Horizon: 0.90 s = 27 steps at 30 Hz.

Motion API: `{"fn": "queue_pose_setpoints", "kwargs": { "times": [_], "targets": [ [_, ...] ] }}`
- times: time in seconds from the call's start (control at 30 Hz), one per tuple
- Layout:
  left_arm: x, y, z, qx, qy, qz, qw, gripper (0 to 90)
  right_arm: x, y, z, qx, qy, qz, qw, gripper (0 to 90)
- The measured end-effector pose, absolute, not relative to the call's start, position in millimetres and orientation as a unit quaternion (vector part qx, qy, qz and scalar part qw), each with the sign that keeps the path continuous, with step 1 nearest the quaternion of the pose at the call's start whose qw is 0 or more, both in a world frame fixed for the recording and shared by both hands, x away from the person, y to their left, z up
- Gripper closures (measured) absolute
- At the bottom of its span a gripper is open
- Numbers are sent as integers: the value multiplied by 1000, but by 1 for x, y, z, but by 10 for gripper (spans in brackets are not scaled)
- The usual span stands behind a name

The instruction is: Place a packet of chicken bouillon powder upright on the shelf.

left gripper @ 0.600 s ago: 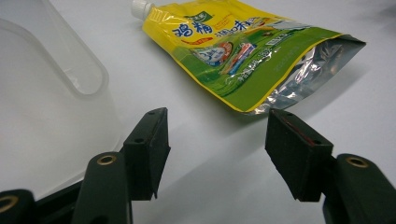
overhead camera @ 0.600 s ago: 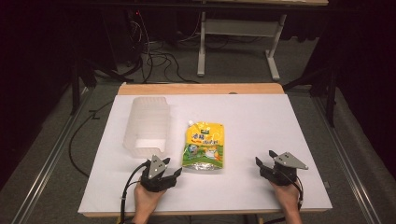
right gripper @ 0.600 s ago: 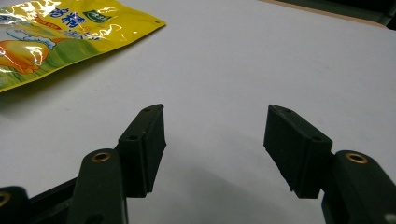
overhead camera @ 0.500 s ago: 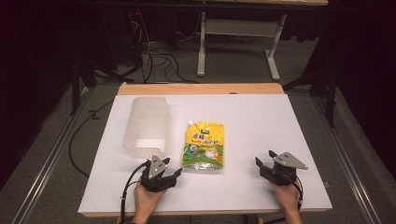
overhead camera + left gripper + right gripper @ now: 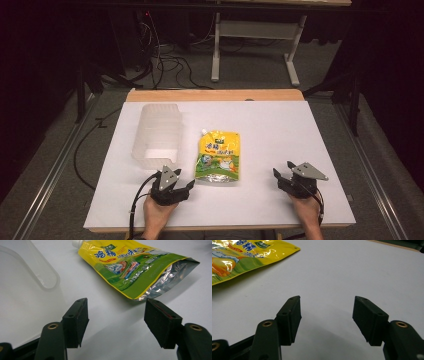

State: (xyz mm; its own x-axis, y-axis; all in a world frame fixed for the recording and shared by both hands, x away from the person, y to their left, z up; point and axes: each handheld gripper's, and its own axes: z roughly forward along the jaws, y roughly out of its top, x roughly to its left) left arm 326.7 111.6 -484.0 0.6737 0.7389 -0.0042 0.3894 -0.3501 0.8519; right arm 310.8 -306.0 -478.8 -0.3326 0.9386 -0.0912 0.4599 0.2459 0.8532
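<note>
Flat on the white table surface point(image 5: 280, 130), near its middle: a yellow and green glossy spouted pouch point(image 5: 218, 156) with a white screw cap at the far left corner and a silver crinkled gusset at the near end. Printed across the yellow upper part, large blue Chinese characters, too blurred to read with certainty; above them a small green logo patch, below them a picture panel on the green field, its finer print illegible. Just left of the pouch, apart from it: a translucent ribbed plastic container point(image 5: 156, 133), lying with its opening toward the near side. At the near left, the left gripper point(image 5: 180, 188) held in a hand, jaws spread wide with nothing between them, aimed toward the pouch's near silver end and stopping short of it; the same gap seen from the left gripper view point(image 5: 116, 323), with the pouch point(image 5: 130, 267) ahead and the container's rim point(image 5: 47, 277) to the left. At the near right, well apart from the pouch, the right gripper point(image 5: 283, 176), likewise released and empty, jaws apart over bare table in the right gripper view point(image 5: 327, 320), a corner of the pouch point(image 5: 244, 257) at far left.
</note>
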Motion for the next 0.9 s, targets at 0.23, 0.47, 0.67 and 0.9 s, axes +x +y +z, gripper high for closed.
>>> {"fn": "queue_pose_setpoints", "kwargs": {
  "times": [0.23,0.47,0.67,0.9],
  "targets": [
    [327,111,-484,799,355,198,443,353,311,-307,-479,483,723,381,315,409],
    [328,111,-483,799,354,194,446,359,310,-307,-478,486,718,383,319,396],
    [323,109,-479,798,360,195,443,354,311,-307,-479,487,720,379,317,395],
    [319,101,-470,799,353,200,445,337,311,-306,-479,487,720,377,318,391]
  ]
}}
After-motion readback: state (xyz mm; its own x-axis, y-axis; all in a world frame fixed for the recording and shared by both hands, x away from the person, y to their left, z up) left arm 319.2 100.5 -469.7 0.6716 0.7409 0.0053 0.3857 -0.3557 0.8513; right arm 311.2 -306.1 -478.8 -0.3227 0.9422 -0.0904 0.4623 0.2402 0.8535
